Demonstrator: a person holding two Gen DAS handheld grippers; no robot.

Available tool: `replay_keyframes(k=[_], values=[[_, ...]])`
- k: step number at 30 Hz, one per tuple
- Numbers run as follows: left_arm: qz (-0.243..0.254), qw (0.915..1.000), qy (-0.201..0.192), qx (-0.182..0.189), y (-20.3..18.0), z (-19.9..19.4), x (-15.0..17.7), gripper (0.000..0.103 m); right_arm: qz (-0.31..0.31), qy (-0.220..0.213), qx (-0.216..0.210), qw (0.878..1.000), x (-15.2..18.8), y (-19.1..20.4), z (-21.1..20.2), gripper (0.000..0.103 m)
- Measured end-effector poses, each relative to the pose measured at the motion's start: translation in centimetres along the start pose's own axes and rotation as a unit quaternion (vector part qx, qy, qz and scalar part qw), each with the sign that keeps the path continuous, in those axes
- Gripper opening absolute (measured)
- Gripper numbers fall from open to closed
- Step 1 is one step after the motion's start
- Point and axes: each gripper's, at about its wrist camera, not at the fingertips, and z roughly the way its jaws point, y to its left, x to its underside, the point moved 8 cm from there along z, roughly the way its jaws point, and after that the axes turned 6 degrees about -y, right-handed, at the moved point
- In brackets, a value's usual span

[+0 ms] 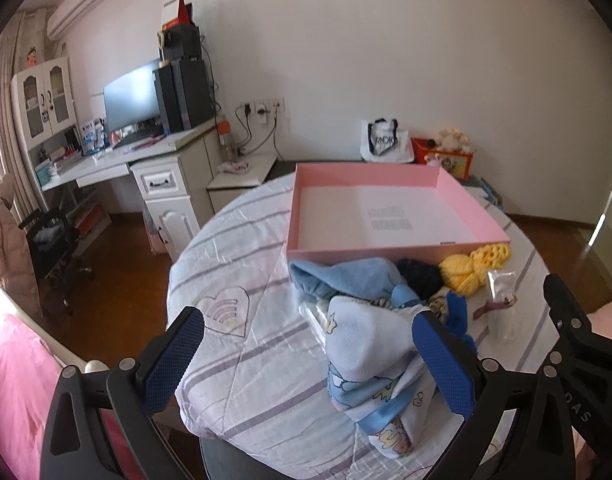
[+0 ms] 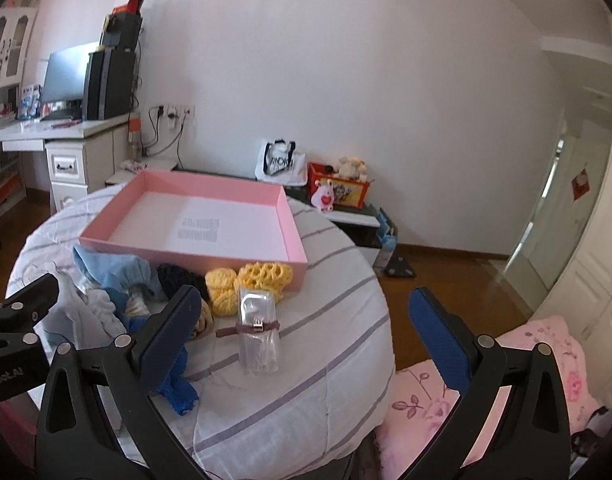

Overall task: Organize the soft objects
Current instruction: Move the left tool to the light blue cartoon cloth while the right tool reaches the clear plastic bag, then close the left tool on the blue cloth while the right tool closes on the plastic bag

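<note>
An empty pink box (image 1: 386,250) (image 2: 194,250) sits on a striped quilt-covered surface (image 1: 246,280) (image 2: 330,320). In front of it lies a pile of soft things: a light blue cloth (image 1: 346,276) (image 2: 118,270), a white and blue printed cloth (image 1: 370,348), a dark knit piece (image 1: 420,276) (image 2: 178,276), yellow knit pieces (image 1: 466,270) (image 2: 262,276), a blue knit piece (image 2: 176,388). A clear packet with a brown strap (image 2: 260,328) (image 1: 500,300) lies to the right. My left gripper (image 1: 308,340) is open, just before the printed cloth. My right gripper (image 2: 302,320) is open above the packet.
A white desk (image 1: 146,152) with monitor and computer tower stands at the left wall. A white bag (image 2: 280,162) and a red toy box (image 2: 340,188) sit by the far wall. Pink bedding (image 2: 466,392) lies at lower right, wooden floor around.
</note>
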Motion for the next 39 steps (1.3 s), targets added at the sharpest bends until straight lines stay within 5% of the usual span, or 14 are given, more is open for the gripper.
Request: replay_keyframes(k=[21,32,34,39], values=[[-0.006,0.9991,0.009,0.040,-0.1,2.0,0.2,0.103,0.013,0.113,-0.007,0.993,5.1,-0.2,7.2,0.103],[-0.009,0.9944,0.034,0.099,-1.1,3.9,0.5,0.103,0.051,0.172,-0.075,0.981,7.8,1.5,10.5,0.103],[-0.015,0.9925,0.042,0.113,-1.1,4.6,0.5,0.101,0.055,0.176,-0.078,0.980,7.9,1.4,11.1,0.103],[-0.020,0.9878,0.052,0.145,-1.4,5.3,0.5,0.069,0.068,0.175,-0.092,0.978,8.2,1.6,12.0,0.097]])
